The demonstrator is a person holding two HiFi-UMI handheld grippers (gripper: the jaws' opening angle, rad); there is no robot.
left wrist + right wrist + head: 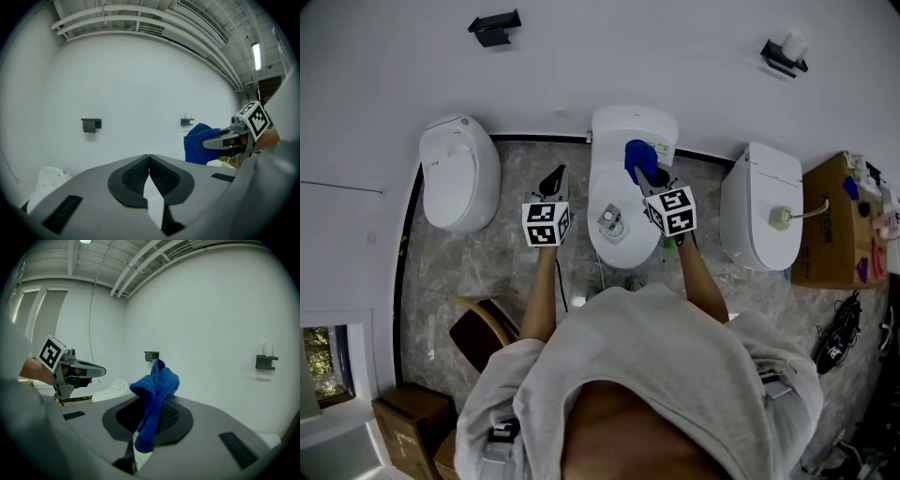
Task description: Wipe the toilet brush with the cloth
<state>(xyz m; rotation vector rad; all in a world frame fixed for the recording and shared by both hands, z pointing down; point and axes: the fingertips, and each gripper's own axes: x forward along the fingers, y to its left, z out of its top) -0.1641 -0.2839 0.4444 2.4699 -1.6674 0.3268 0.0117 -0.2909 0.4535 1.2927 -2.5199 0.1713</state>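
Currently pinching the blue cloth in the right gripper above the middle toilet, with the left gripper closed tight.

No legible words, brands or numbers anywhere; just black-and-white square markers, not readable as text.

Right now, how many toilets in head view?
3, in a row: left toilet, middle toilet under the blue cloth, right toilet beside the cardboard box. None looks hidden.
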